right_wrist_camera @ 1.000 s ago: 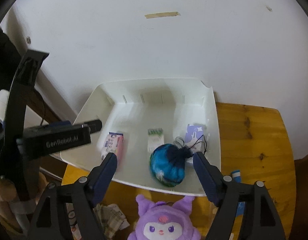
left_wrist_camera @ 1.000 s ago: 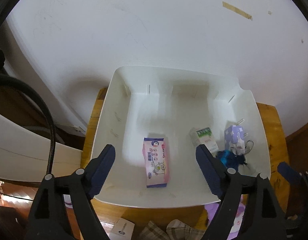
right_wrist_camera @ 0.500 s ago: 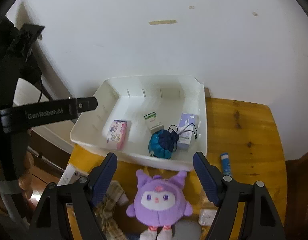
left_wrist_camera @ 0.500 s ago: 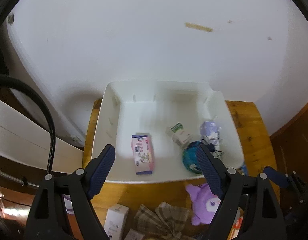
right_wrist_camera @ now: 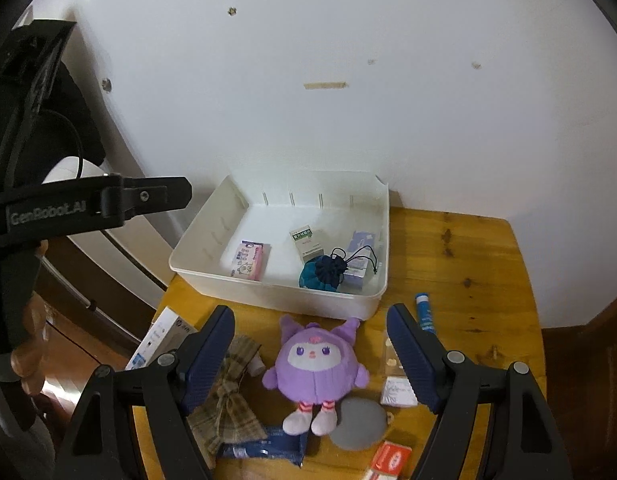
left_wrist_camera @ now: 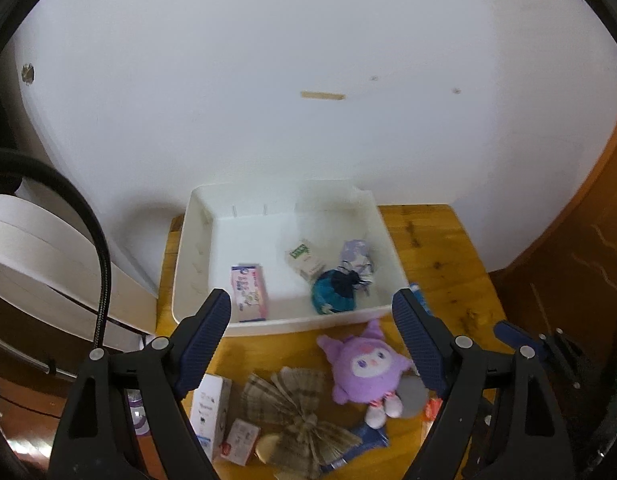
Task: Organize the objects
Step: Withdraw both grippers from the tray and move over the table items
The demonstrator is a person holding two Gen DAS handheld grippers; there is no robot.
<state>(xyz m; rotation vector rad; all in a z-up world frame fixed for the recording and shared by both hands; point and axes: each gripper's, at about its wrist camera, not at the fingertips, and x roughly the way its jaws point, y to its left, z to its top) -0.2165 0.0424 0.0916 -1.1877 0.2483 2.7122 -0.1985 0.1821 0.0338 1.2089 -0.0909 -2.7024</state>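
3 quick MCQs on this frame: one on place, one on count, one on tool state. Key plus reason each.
1. Where is the purple plush?
A. In the bin
B. On the table in front of the bin
C. Held in a tool

2. How many items lie in the white bin?
A. Two
B. Four
C. Six

3. The right tool is:
A. Open, empty
B. Shut on the plush
C. Shut on a box

Key:
1 B: it lies on the wood before the bin's near wall.
2 B: pink pack, green-topped box, blue pouch, lilac box.
3 A: jaws stand apart, holding nothing.
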